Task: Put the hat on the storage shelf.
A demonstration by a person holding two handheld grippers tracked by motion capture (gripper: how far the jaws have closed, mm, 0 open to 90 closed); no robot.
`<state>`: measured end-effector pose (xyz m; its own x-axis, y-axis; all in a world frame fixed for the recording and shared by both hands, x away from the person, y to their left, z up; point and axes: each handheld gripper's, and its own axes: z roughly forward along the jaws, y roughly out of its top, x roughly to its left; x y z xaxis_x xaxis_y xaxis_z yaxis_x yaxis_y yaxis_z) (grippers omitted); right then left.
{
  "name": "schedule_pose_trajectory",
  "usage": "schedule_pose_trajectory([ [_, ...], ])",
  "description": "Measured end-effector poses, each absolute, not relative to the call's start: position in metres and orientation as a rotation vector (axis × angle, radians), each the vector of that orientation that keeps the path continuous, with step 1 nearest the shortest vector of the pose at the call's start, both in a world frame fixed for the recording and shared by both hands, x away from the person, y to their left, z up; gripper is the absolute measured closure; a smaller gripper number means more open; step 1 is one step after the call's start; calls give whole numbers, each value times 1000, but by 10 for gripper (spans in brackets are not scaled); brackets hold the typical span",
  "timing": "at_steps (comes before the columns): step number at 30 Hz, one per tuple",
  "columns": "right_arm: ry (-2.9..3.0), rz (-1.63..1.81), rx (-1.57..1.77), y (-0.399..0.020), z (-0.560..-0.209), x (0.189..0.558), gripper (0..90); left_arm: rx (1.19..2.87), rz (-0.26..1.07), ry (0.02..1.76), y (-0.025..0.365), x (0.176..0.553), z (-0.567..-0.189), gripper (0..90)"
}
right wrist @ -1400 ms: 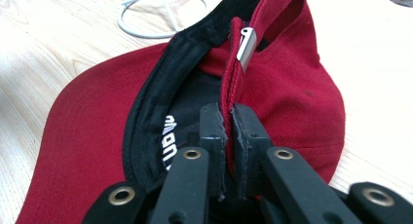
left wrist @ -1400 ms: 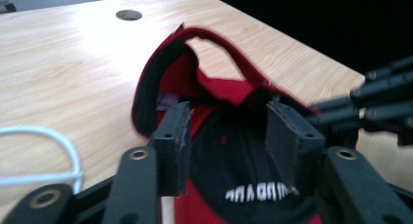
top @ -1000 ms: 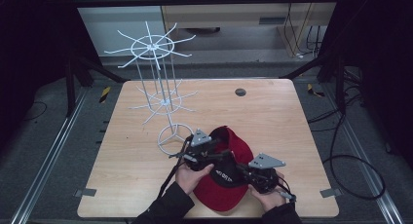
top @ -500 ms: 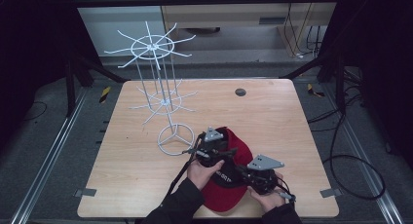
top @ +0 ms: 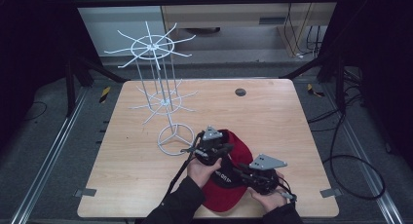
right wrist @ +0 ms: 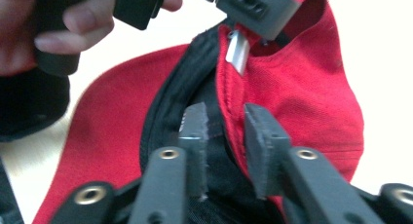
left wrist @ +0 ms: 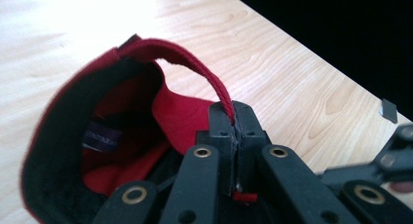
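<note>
A red cap (top: 229, 180) is lying upside down near the front edge of the wooden table (top: 272, 117), between the person's two hands, its black inner band facing up. The left gripper (top: 220, 150) is sitting over the far side of the cap, just beside the ring base of a white wire rack (top: 160, 102) standing on the left half of the table. In the left gripper view the jaws are pressed together on the cap's red back strap (left wrist: 204, 78), which is arching up from the closed jaws and curving back to the cap body; a short red end is poking out below them, and a purple label (left wrist: 100, 138) is showing inside the crown. The right gripper (top: 238, 171) is lying low over the near part of the cap, with the right hand (top: 268, 198) behind it at the table's front edge. In the right gripper view the jaws are standing apart, straddling the cap's rim where red cloth is meeting the black sweatband (right wrist: 170, 102); whether the pads are pressing the cloth I cannot tell. A metal buckle (right wrist: 237, 52) is showing beyond them, at the left gripper's tips. The left hand (right wrist: 53, 29) is wrapping its handle at upper left of that view. A small dark disc (top: 240, 92) is lying well apart, near the far edge.
</note>
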<state>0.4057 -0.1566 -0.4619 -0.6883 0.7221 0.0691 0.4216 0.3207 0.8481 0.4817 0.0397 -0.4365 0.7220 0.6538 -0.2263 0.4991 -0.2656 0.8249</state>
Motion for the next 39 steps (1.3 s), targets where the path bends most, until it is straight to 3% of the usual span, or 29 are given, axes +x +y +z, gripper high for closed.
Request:
schedule_pose_trajectory([
  [5,2164,1480,1020,-180,-442,398,561,1919,223,880,46,481,-432,882],
  [11,2088,1425,1140,-204,-445,405,526,1895,229,847,51,478,-425,882],
  [17,2141,1321,1218,-201,-464,420,477,1875,236,817,53,473,-417,882],
  [39,2148,1485,1188,-194,-463,422,344,1812,304,674,51,458,-354,883],
])
